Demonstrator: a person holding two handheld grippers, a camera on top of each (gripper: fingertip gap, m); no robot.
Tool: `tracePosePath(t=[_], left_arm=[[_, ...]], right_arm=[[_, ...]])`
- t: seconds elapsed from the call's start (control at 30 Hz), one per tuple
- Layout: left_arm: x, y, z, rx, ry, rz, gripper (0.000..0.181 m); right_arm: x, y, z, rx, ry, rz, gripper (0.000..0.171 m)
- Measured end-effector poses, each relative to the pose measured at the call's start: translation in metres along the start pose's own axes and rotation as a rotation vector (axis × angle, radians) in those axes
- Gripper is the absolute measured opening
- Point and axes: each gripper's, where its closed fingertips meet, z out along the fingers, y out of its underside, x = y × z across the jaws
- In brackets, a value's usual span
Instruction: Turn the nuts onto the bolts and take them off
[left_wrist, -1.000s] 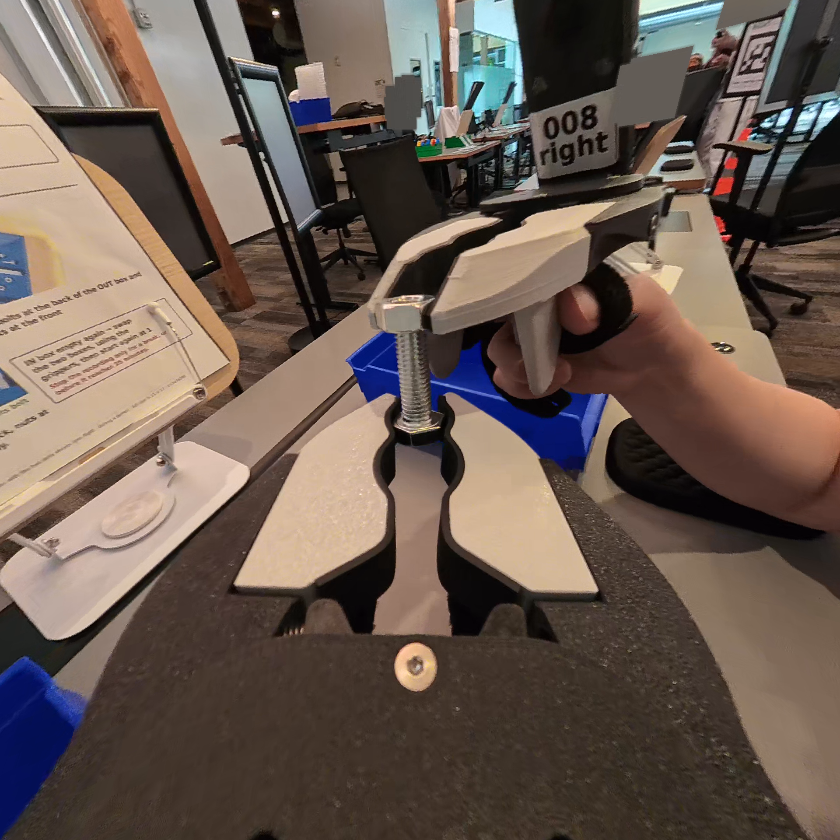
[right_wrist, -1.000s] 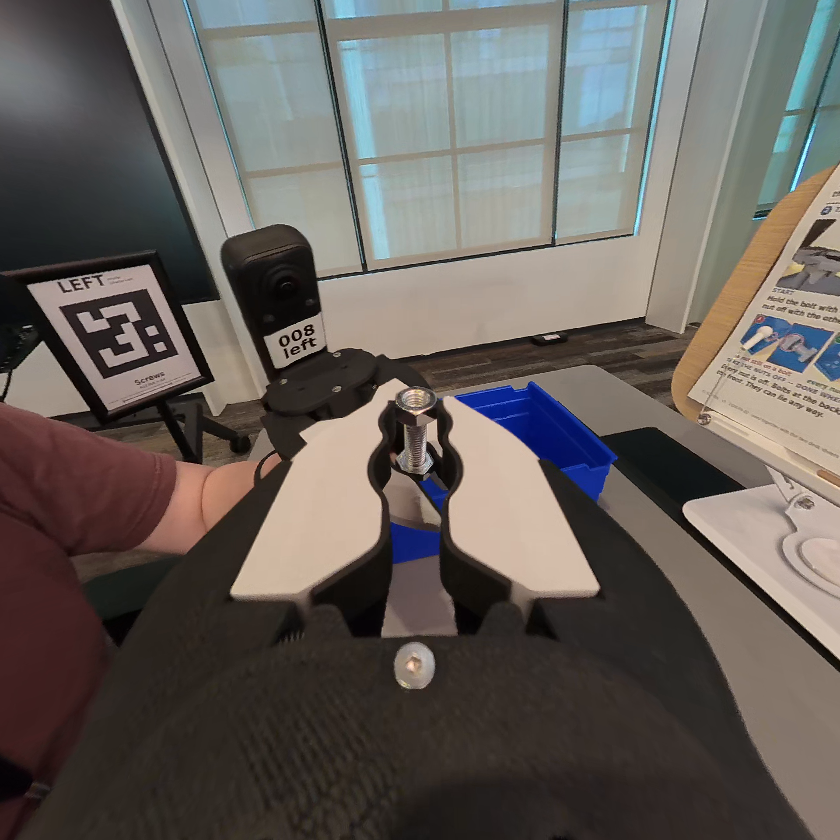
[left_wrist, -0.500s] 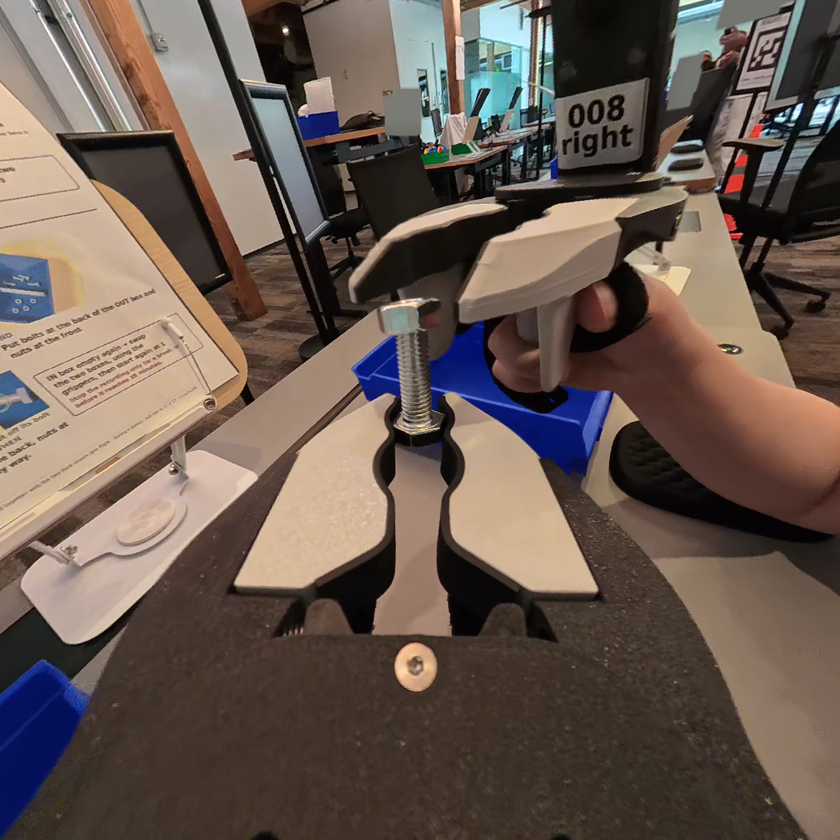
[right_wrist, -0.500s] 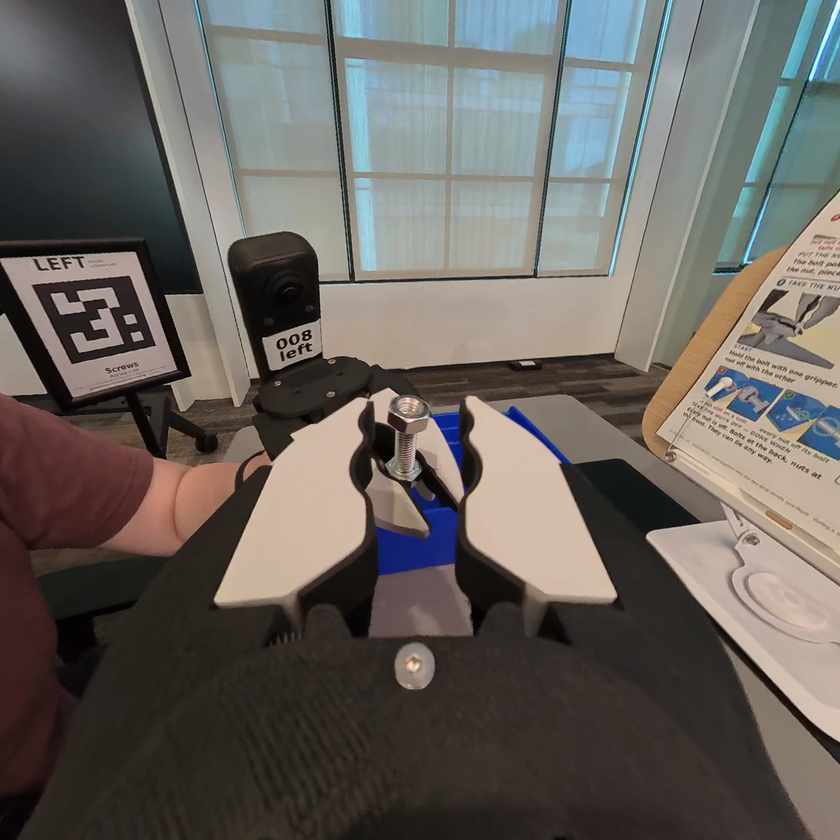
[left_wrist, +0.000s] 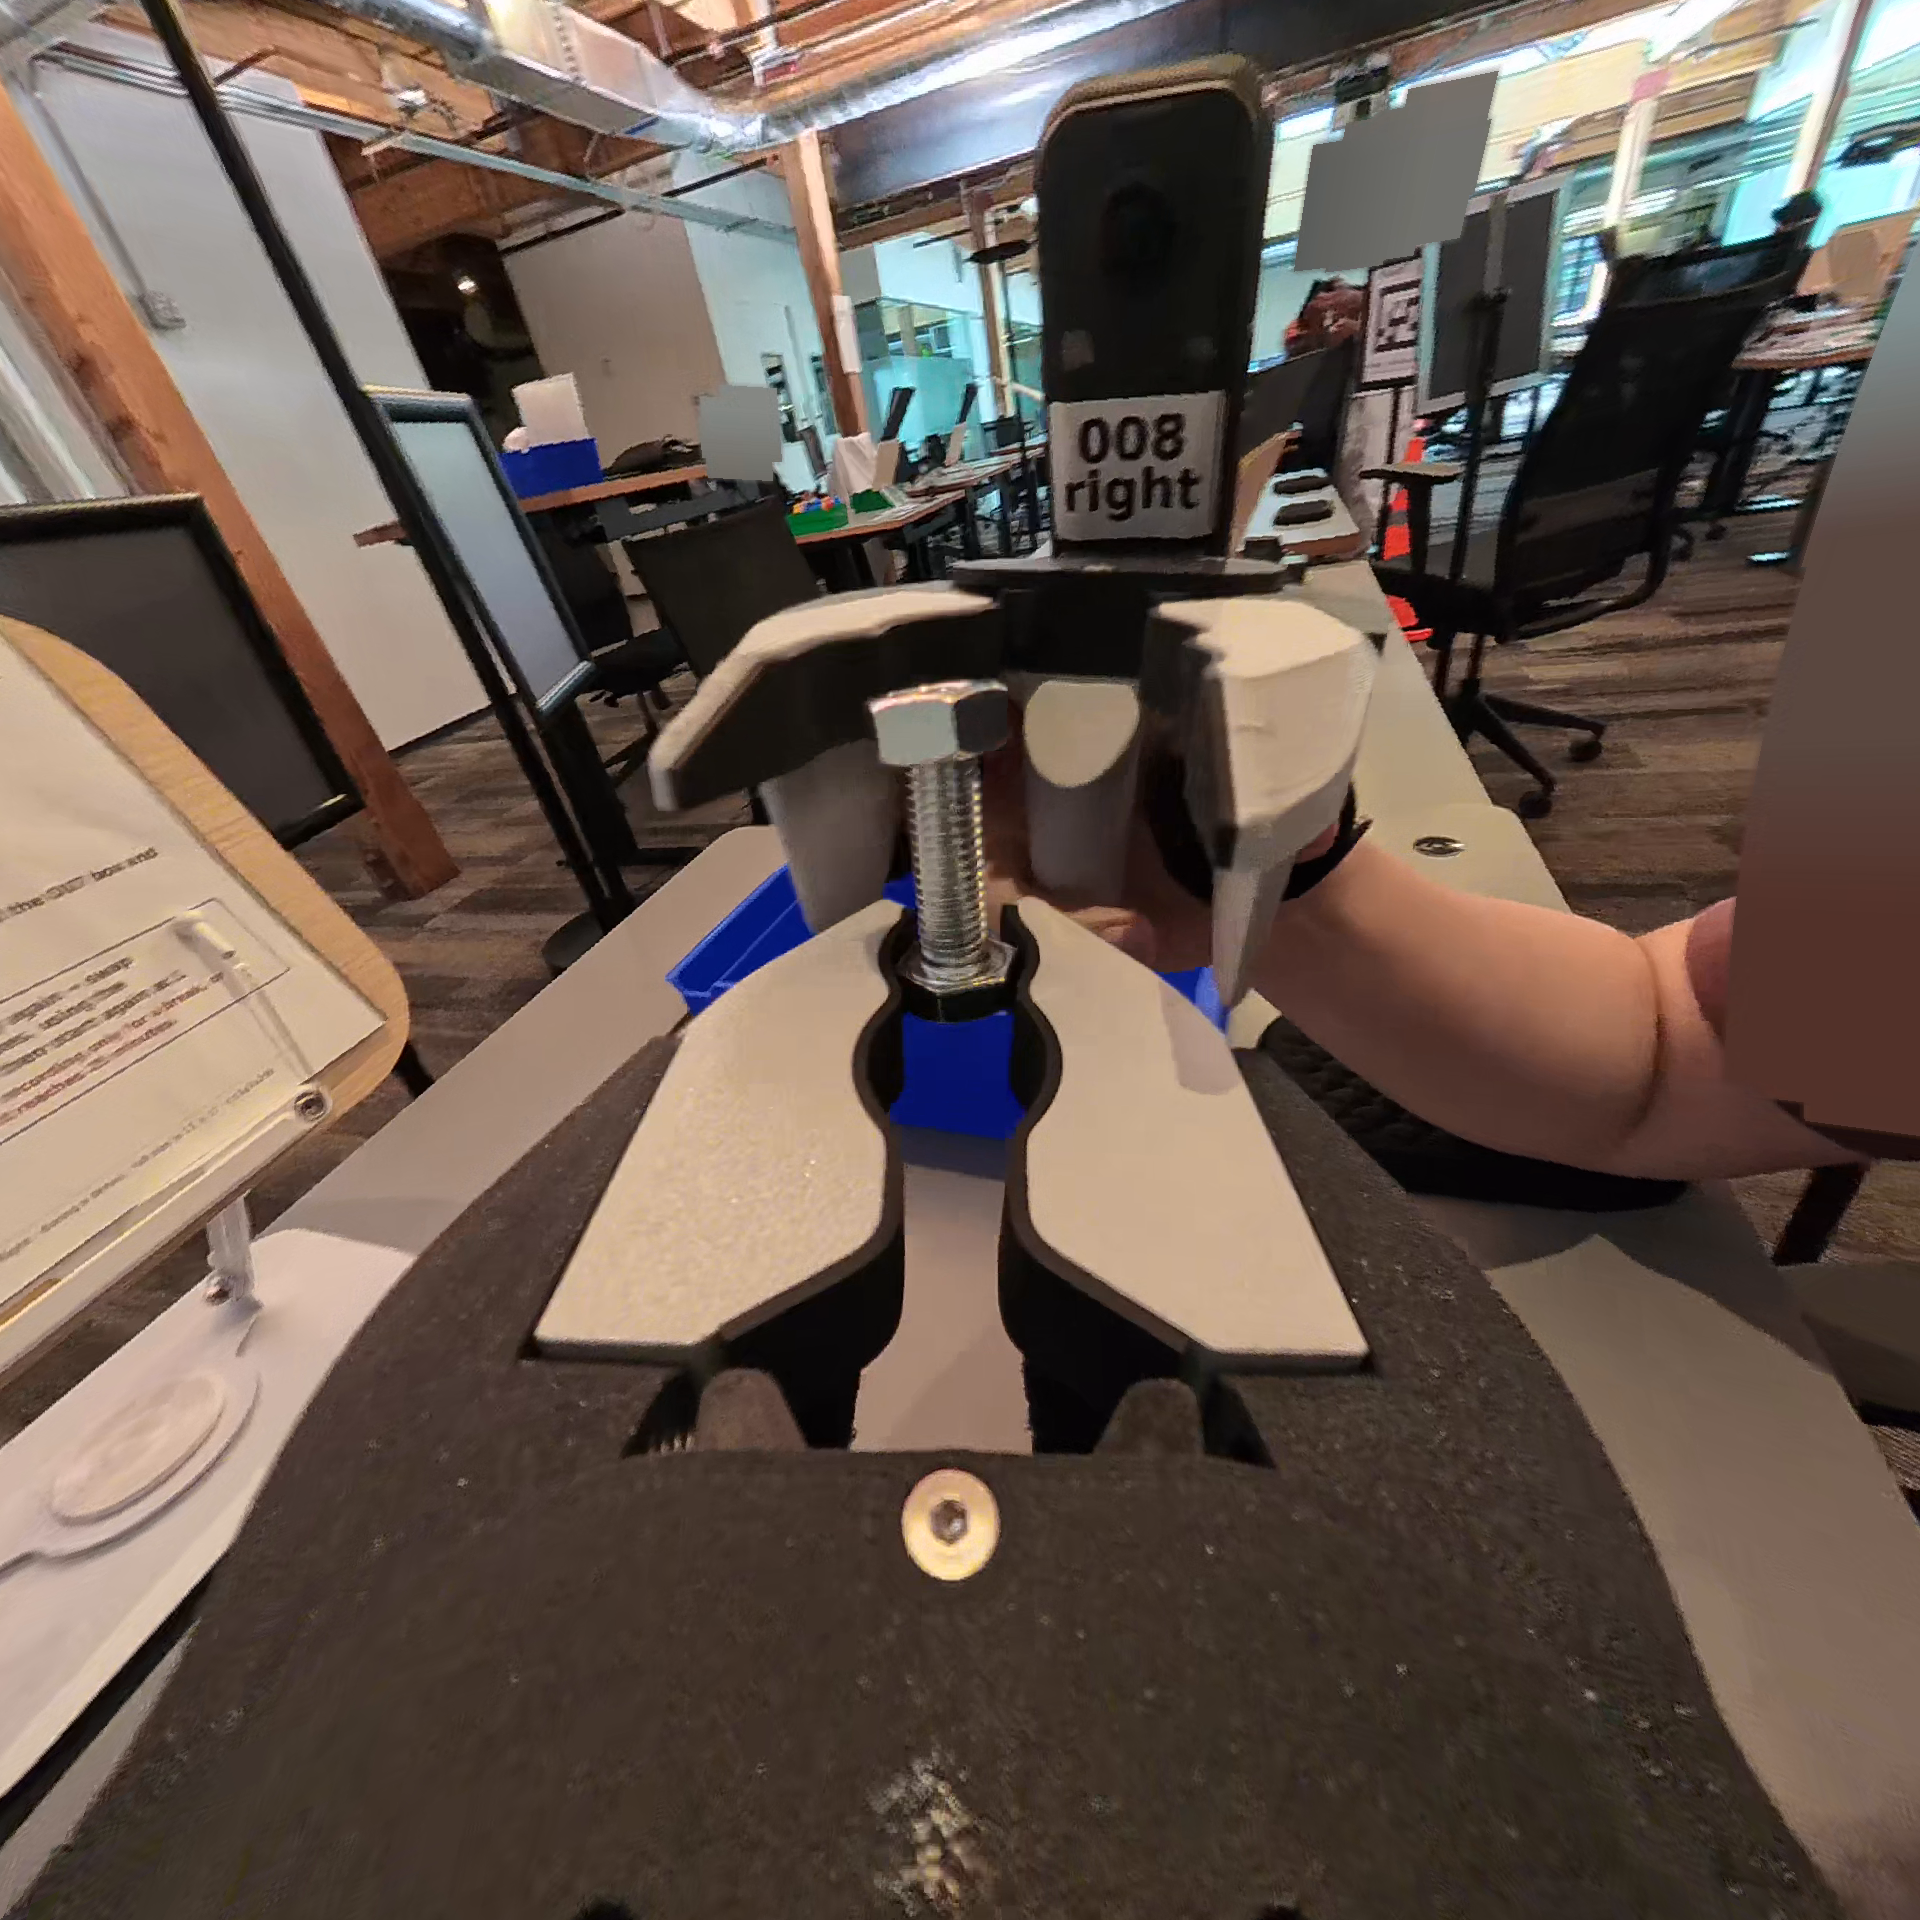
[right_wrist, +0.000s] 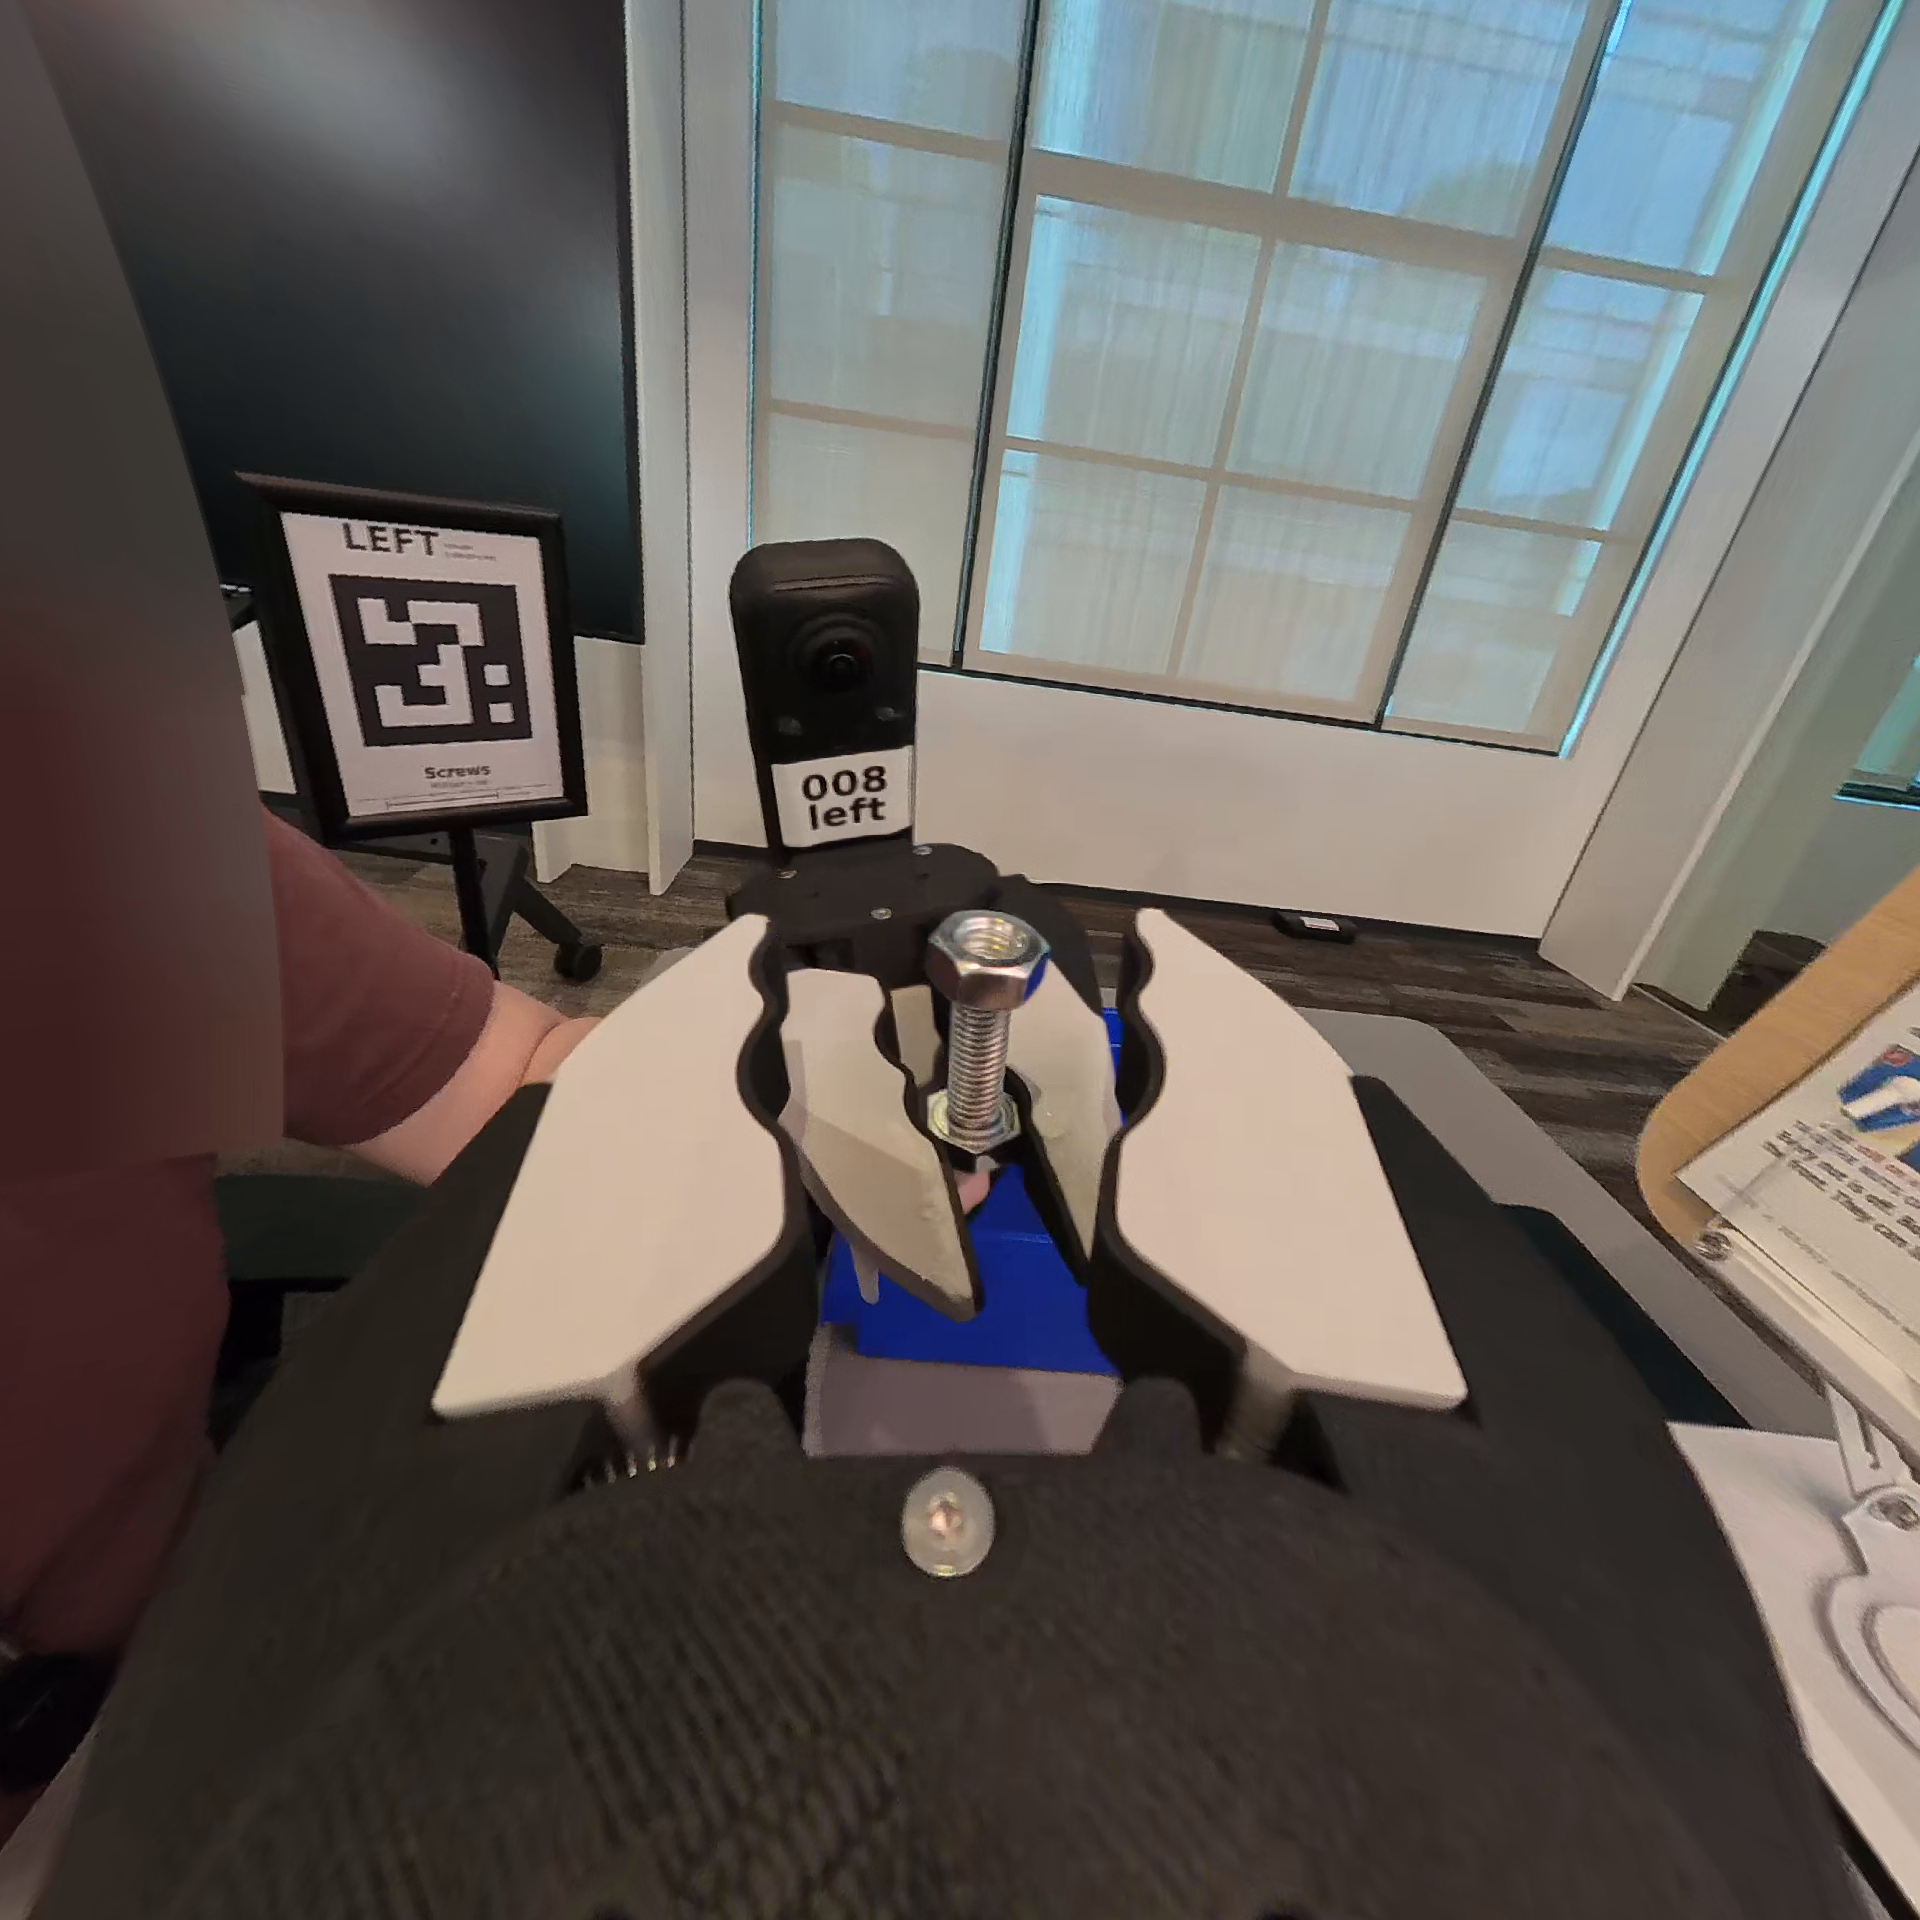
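Right forearm (left_wrist: 1507, 1039) comes in from the right side of the left wrist view, bare below a dark red sleeve (right_wrist: 364, 997), hand (left_wrist: 1132, 914) wrapped around the grip of the right tool (left_wrist: 940, 727). The right tool is held level, facing the left tool (left_wrist: 954, 966), camera post upright on top. In the right wrist view the left forearm (right_wrist: 520, 1049) reaches in from the left behind the left tool's fingers.

Grey tabletop (left_wrist: 1621, 1382) runs away under both tools. Blue bin (left_wrist: 727, 961) sits on it just beyond the tool tips; a black padded mat (left_wrist: 1382, 1132) lies under the right forearm. An instruction sheet on a wooden board (left_wrist: 135, 997) stands at the left on a white base (left_wrist: 125, 1455). Open office behind: black chairs (left_wrist: 1600, 499), desks, wooden post (left_wrist: 156, 457), exposed ceiling. The right wrist view shows a large window (right_wrist: 1247, 364), a dark wall panel and a framed marker sign (right_wrist: 421, 655) on a stand.

Left tool is clenched on the nut (left_wrist: 956, 971), pinched in the notch near its fingertips. The bolt (left_wrist: 943, 831) stands upright out of that nut, threaded shaft bare, hex head on top. Right tool is released, fingers spread wide on either side of the bolt head; whether one finger touches the head I cannot tell. In the right wrist view its fingers (right_wrist: 644, 1143) stand well apart with the bolt between them, off to the right of centre.
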Motion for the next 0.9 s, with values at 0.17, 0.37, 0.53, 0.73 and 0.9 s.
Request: tracePosePath(t=[0.17,0.37,0.53,0.73,0.9], left_arm=[[0.005,-0.001,0.001,0.004,0.013,0.016,0.015],[-0.006,-0.002,-0.003,0.019,-0.018,-0.022,0.015],[-0.016,-0.004,-0.008,0.027,-0.051,-0.028,0.015],[-0.004,-0.001,-0.002,0.011,-0.006,-0.016,0.015],[0.005,-0.002,0.000,0.008,0.023,0.004,0.015]], right_arm=[[-0.011,0.000,0.006,-0.002,-0.048,-0.009,0.065],[-0.012,-0.001,0.004,-0.018,-0.026,-0.045,0.071],[-0.007,-0.002,-0.004,-0.052,-0.003,-0.060,0.070],[-0.004,-0.009,-0.002,0.014,0.022,-0.052,0.069],[0.000,-0.013,-0.009,0.024,0.065,-0.135,0.046]])
